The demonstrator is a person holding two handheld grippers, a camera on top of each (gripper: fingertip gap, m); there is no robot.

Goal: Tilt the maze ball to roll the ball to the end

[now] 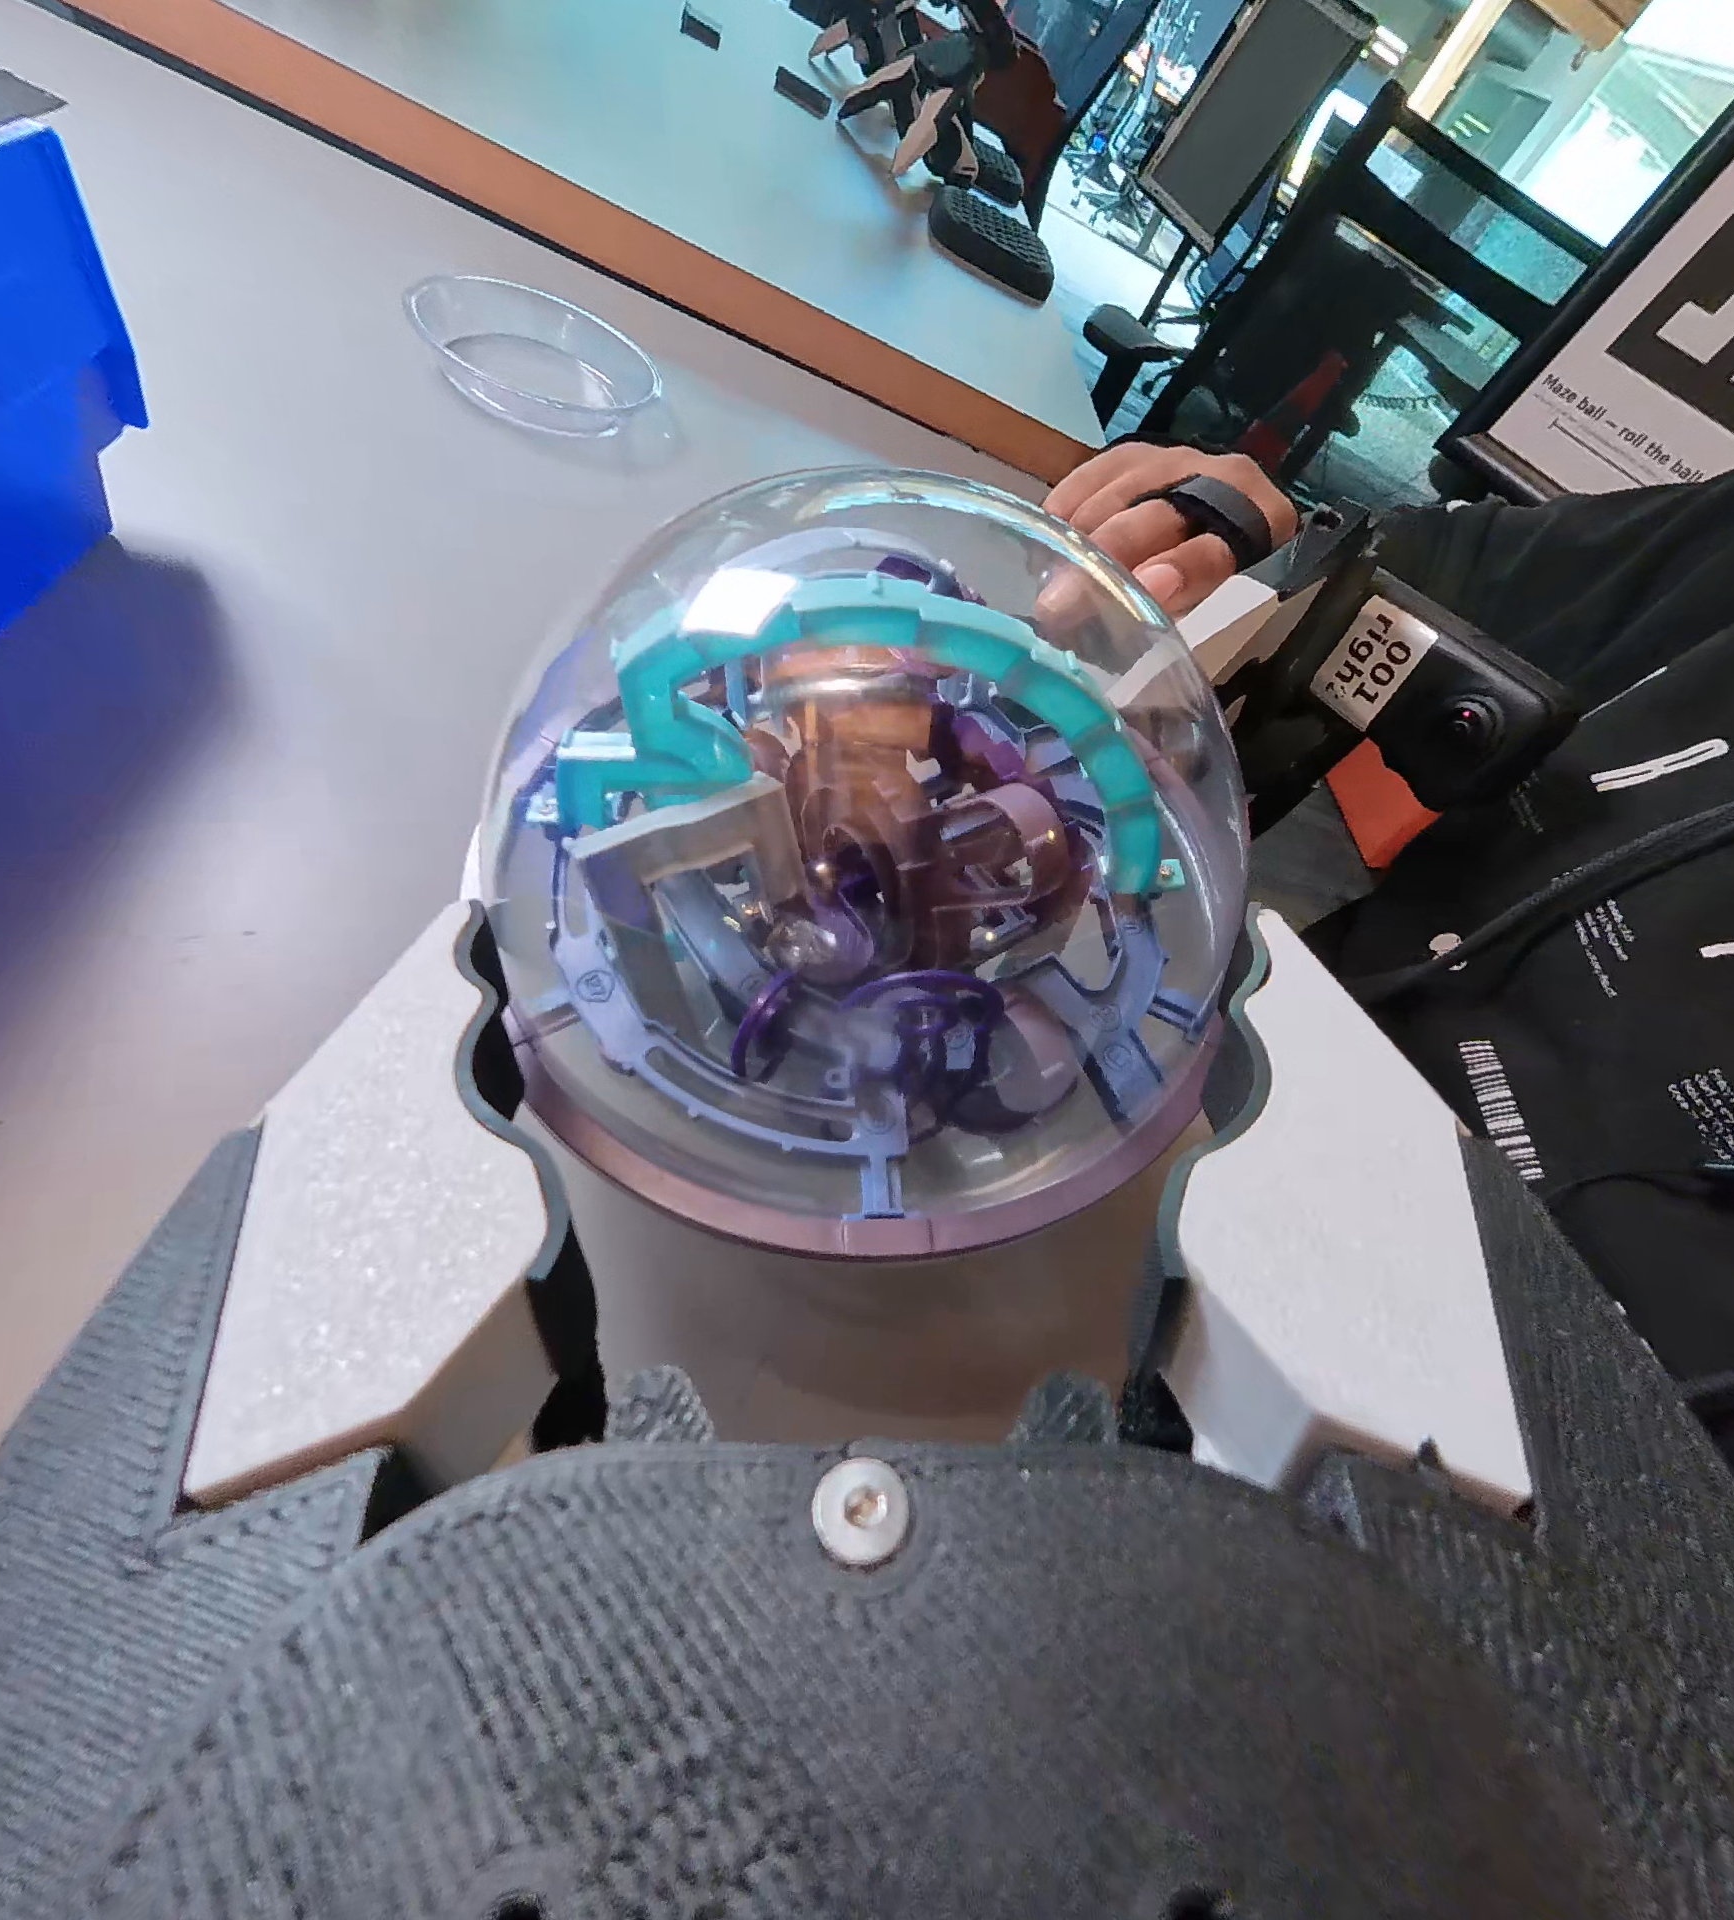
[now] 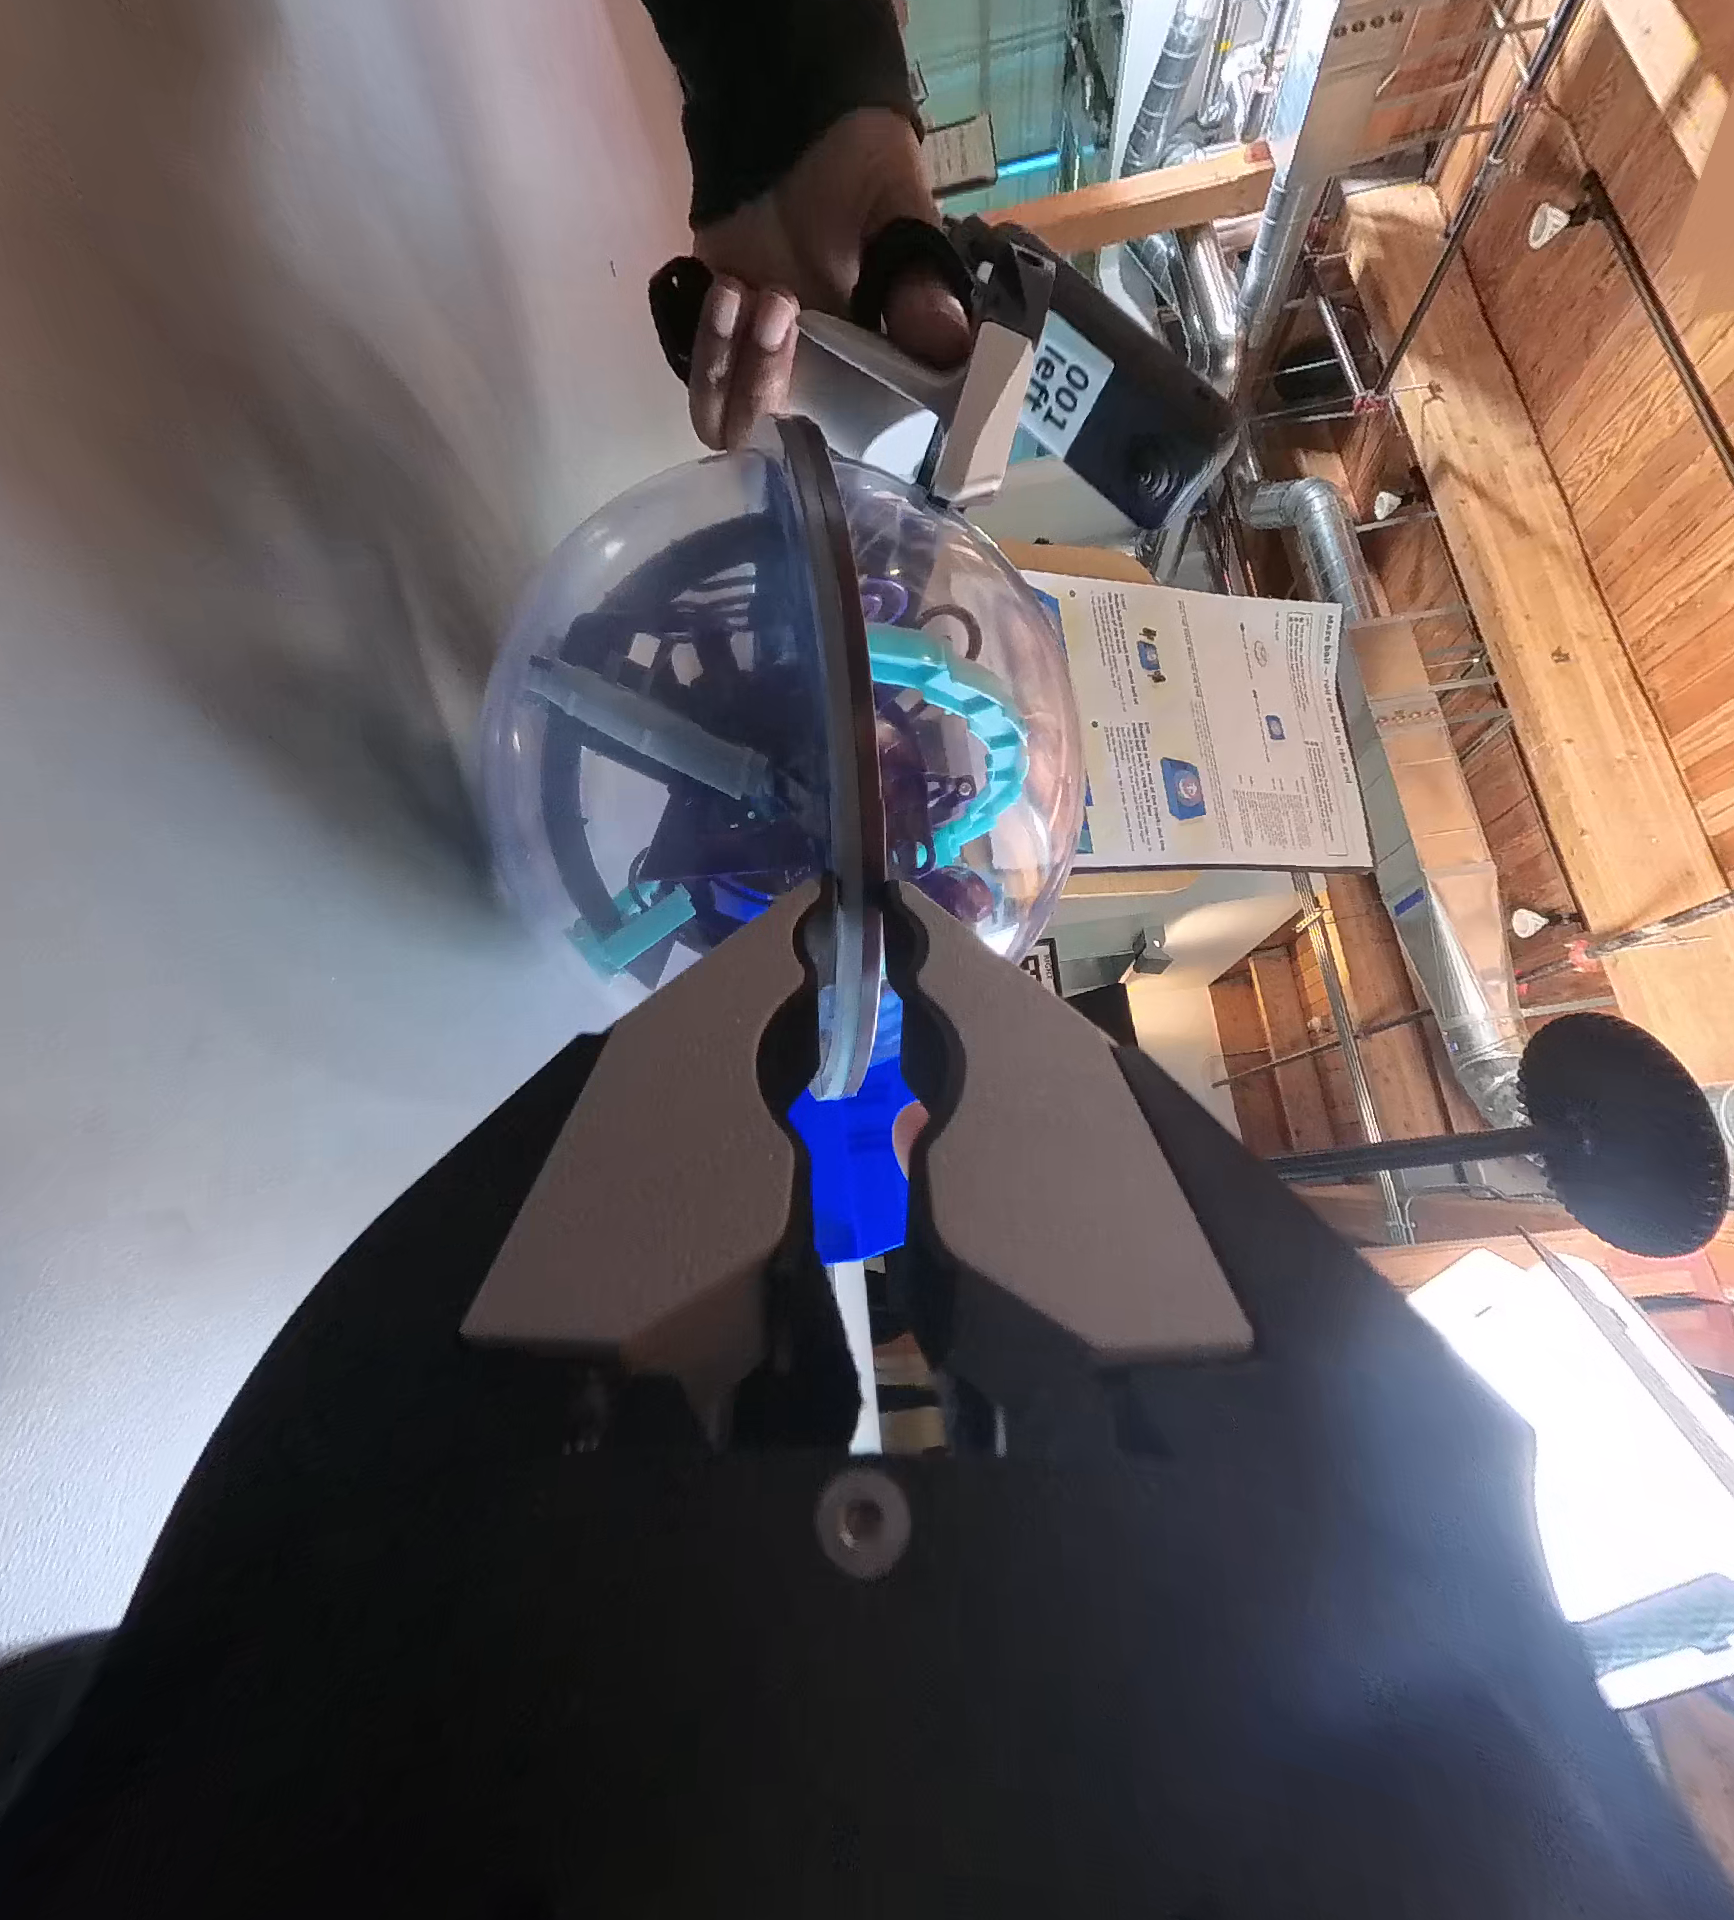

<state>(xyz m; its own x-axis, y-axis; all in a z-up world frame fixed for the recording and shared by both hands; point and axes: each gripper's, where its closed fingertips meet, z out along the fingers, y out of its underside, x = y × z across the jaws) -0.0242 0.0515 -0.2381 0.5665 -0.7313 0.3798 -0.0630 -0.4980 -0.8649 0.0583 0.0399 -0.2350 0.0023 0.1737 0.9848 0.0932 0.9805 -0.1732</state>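
Both jaws grasp the maze ball (image 1: 863,862): the left gripper (image 1: 863,997) cradles its clear sphere at centre frame, the right gripper (image 2: 847,935) pinches its dark equator ring. A clear plastic dish (image 1: 534,353) lies at eleven o'clock, a blue bin (image 1: 1,416) at nine.

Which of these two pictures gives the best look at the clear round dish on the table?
The left wrist view. The clear dish lies whole and in the open on the grey table, beyond the maze ball. The right wrist view does not show the dish at all; the maze ball and blurred table fill that side.
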